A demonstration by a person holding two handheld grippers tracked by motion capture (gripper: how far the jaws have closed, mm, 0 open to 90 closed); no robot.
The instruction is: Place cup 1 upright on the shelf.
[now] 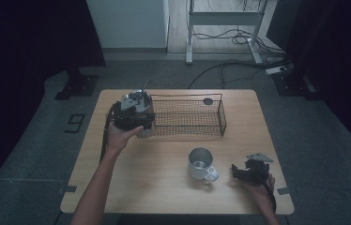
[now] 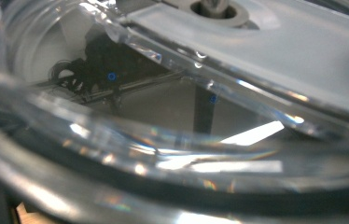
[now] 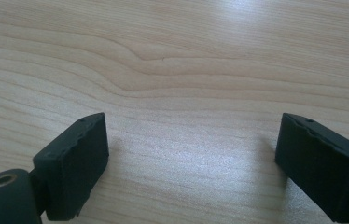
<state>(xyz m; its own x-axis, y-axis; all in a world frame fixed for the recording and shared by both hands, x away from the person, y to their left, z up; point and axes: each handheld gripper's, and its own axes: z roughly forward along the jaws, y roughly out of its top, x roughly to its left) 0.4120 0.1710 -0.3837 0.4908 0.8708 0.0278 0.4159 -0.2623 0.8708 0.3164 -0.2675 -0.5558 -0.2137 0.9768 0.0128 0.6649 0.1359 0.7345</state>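
Note:
At the left end of the black wire basket (image 1: 221, 117), my left gripper (image 1: 141, 125) is shut on a clear glass (image 1: 147, 131). The glass's curved rim and wall (image 2: 256, 46) press right up against the left gripper view, hiding the jaws. A metal mug (image 1: 201, 163) with a white handle stands upright on the wooden table (image 1: 155, 187), right of centre. To the right of the mug my right gripper (image 1: 238, 172) rests low near the table's front right. Its jaws stand wide open (image 3: 191, 158) over bare wood (image 3: 186, 70), with nothing between them.
A small dark disc (image 1: 208, 101) sits at the basket's far right rim. The basket takes up the back middle of the table. Beyond the table are a grey carpet, a desk frame (image 1: 190, 42) and loose cables (image 1: 239, 37) on the floor.

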